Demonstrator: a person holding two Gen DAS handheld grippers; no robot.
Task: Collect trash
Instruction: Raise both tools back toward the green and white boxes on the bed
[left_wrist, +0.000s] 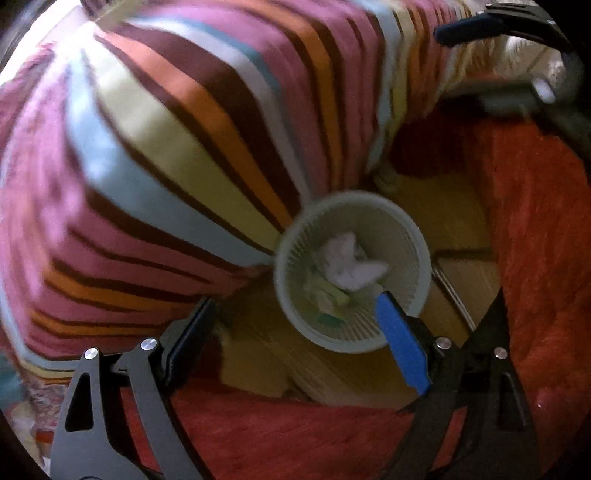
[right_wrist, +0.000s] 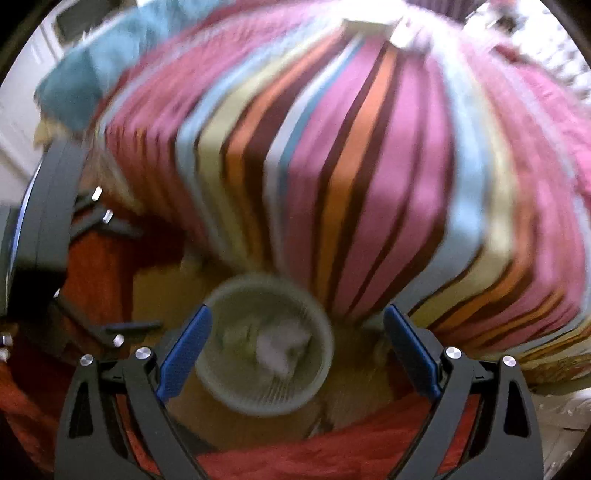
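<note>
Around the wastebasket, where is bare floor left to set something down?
Bare wooden floor lies beside the wastebasket, bordered by the red rug. The basket's other side is crowded by the striped bedspread.

A striped bedspread (left_wrist: 177, 155) in pink, orange, cream and pale blue hangs over the bed's edge beside a red-orange shaggy rug (left_wrist: 535, 240) on wooden flooring (left_wrist: 454, 218).

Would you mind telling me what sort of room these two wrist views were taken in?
Most likely a bedroom at home: a bed with a striped bedspread, a red rug on a wooden floor, and a small wastebasket beside the bed holding crumpled paper.
</note>
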